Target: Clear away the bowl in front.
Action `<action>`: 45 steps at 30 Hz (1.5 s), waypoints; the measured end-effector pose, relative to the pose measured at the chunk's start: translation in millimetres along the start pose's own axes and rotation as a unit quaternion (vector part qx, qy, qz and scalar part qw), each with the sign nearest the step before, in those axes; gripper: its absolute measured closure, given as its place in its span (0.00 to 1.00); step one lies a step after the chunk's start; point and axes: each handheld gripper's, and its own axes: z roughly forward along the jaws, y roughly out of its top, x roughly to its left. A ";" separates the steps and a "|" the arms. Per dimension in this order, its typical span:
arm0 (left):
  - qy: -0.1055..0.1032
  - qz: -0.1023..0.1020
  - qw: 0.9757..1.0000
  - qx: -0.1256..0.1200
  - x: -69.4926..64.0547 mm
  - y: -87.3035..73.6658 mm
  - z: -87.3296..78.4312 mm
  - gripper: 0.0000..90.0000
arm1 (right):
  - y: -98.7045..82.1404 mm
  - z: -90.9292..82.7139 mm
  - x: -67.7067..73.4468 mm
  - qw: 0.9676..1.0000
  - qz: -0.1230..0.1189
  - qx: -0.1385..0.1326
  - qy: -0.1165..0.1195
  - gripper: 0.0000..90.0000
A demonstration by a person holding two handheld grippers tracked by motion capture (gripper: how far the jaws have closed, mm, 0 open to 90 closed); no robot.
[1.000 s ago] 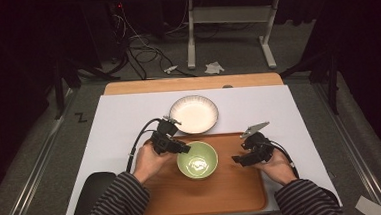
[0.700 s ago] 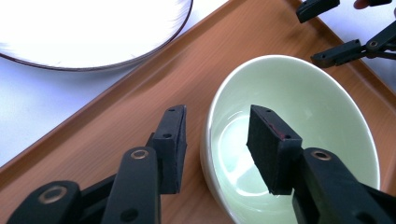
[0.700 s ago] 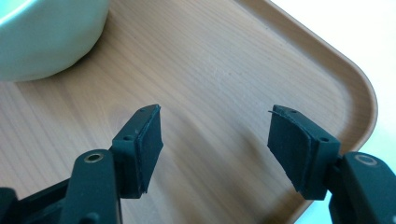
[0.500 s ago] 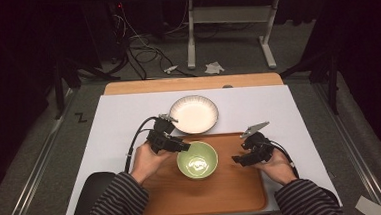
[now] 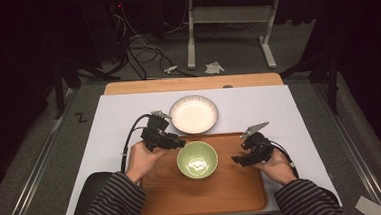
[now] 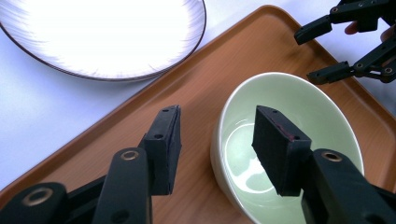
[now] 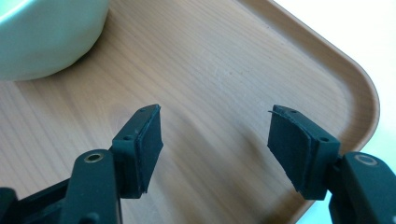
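Tabletop (image 5: 288, 106) first, from the high view: a white sheet over wood, ringed by dark carpet, cables and a grey stand behind. A wooden tray (image 5: 233, 190) sits at the near edge, the green bowl (image 5: 197, 159) on it, a white plate (image 5: 194, 114) just beyond. The left gripper (image 5: 179, 143) is at the bowl's left rim, the right gripper (image 5: 238, 160) apart to its right.

Left gripper view — jaws have just been opening, straddling the bowl's (image 6: 289, 140) rim without pressing.

Right gripper view — jaws wide apart over bare tray (image 7: 224, 70), holding nothing.
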 end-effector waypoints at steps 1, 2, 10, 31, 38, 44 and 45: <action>0.000 -0.002 1.000 0.000 0.1 0.7 -0.8 0.58 | 0.0 0.1 -0.1 1.000 -0.001 0.000 0.000 0.41; 0.001 -0.005 1.000 -0.002 0.0 1.3 -1.3 0.57 | 0.0 0.2 -0.2 1.000 0.000 0.000 0.001 0.41; 0.002 -0.002 1.000 -0.005 2.8 4.4 -5.9 0.57 | -0.1 0.4 0.1 1.000 0.003 0.002 0.001 0.41; 0.019 -0.015 0.999 -0.023 18.1 12.9 -13.6 0.56 | -0.1 0.7 -0.3 1.000 0.001 0.004 0.002 0.41; 0.031 -0.023 0.999 -0.029 24.8 13.5 -11.6 0.56 | -0.4 0.9 -0.6 1.000 -0.003 0.004 0.001 0.41; 0.041 -0.023 0.999 -0.028 30.4 13.3 -9.1 0.56 | -0.2 0.9 -0.2 1.000 -0.001 0.005 0.001 0.41; 0.042 -0.027 0.998 -0.030 31.0 13.2 -8.2 0.56 | -0.3 0.9 -0.6 1.000 -0.003 0.004 0.001 0.41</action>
